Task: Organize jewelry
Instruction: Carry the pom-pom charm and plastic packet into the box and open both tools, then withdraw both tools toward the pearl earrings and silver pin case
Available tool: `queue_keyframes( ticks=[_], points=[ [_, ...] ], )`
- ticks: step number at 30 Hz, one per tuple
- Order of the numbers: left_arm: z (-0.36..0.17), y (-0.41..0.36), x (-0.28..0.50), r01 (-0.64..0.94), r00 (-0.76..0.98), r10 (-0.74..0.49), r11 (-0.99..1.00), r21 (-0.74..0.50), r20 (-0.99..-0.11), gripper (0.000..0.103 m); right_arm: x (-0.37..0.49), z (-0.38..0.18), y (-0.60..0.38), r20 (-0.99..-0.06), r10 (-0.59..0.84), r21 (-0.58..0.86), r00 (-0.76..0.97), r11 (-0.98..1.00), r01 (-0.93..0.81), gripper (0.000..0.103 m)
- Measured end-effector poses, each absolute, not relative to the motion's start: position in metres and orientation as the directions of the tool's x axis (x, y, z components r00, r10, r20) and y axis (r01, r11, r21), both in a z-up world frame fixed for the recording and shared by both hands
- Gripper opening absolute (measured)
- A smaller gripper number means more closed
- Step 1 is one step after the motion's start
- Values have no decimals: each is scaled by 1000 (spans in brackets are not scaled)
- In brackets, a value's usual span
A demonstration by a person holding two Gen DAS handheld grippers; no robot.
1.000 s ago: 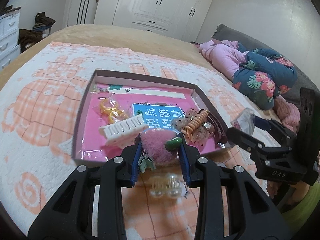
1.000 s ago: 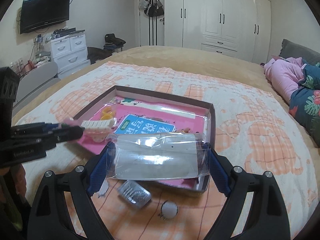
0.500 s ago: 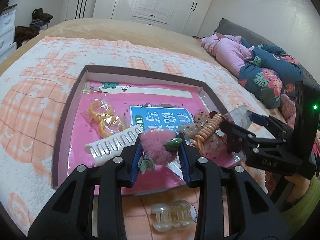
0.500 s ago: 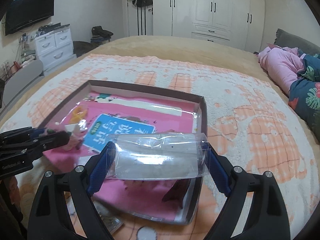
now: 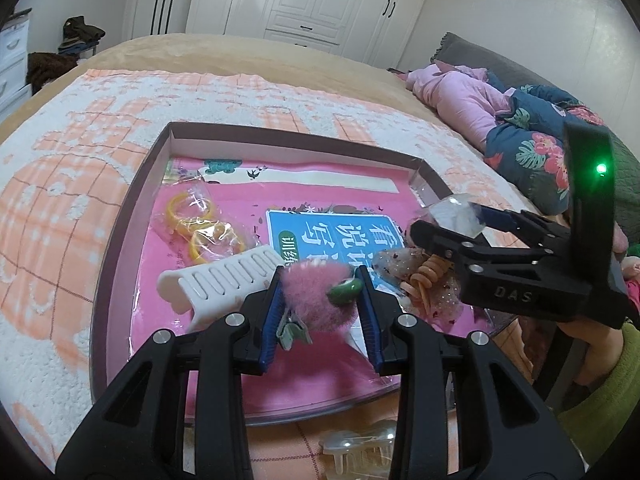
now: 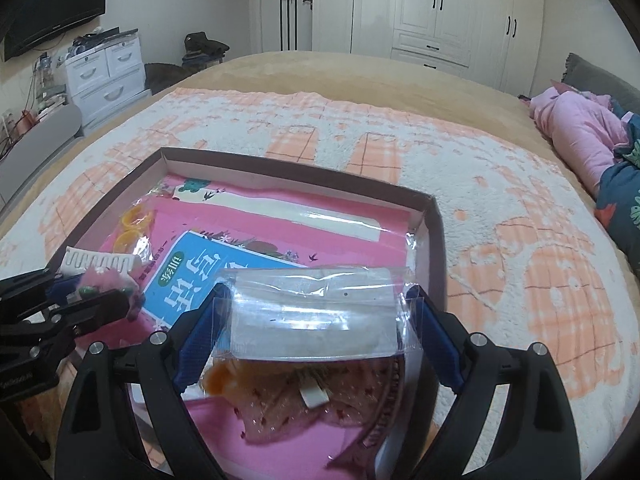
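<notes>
A shallow brown box (image 5: 120,220) lies on the peach-patterned blanket. Inside are a pink book, a white comb (image 5: 224,280), bagged yellow rings (image 5: 200,224) and an orange spiral hair tie (image 5: 428,276). My left gripper (image 5: 320,280) hangs over the box's near part. Its jaws are opening, with a pink fluffy hair clip (image 5: 312,296) still pressed between the pads. My right gripper (image 6: 316,300) is shut wide on a clear plastic packet (image 6: 316,312) above the box's (image 6: 280,164) near right corner. The left gripper (image 6: 96,286) shows at the right wrist view's left edge.
A clear claw clip (image 5: 360,452) lies on the blanket just in front of the box. Pink and floral bedding (image 5: 500,120) is piled at the far right of the bed. White drawers (image 6: 108,68) stand beyond the bed's left side, wardrobes at the back.
Both grippers have moved forward and lower over the box with their loads. The claw clip has slipped toward the bottom edge of the left wrist view.
</notes>
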State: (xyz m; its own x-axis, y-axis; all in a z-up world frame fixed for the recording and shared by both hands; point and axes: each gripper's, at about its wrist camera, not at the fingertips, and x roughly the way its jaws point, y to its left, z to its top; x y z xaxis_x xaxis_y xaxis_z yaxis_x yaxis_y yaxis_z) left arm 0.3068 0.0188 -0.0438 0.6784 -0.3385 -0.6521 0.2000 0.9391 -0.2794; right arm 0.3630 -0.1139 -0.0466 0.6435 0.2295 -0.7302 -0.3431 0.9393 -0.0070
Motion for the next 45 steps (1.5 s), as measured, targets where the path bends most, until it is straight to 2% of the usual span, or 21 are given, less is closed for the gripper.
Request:
queue_keyframes(
  ticks=[10,13,21,26,28,31,45],
  points=[
    [-42,18,305,211,678,-345,937,-278,-649,38,353,-41,-130,-710,250,47,658,950,-310,93],
    [-38,17,300,217,688,-343,938,-269,-640,49,341,-36,-141,-692,247,58,678,956,-289,94],
    [-24,13,284,223,714,-330,943,-246,-617,62,303,-22,-162,-646,237,62,726,964,-259,95],
    [-15,11,268,222,733,-319,947,-232,-601,74,276,-11,-168,-607,235,38,759,963,-267,96],
    [-9,11,261,213,745,-306,951,-224,-593,84,265,-5,-170,-591,241,37,770,961,-272,97],
    [-4,12,251,201,760,-289,956,-212,-582,90,251,1,-174,-573,248,36,781,960,-279,97],
    [20,22,199,173,813,-255,964,-201,-524,92,199,19,-185,-537,267,38,800,955,-293,97]
  ],
)
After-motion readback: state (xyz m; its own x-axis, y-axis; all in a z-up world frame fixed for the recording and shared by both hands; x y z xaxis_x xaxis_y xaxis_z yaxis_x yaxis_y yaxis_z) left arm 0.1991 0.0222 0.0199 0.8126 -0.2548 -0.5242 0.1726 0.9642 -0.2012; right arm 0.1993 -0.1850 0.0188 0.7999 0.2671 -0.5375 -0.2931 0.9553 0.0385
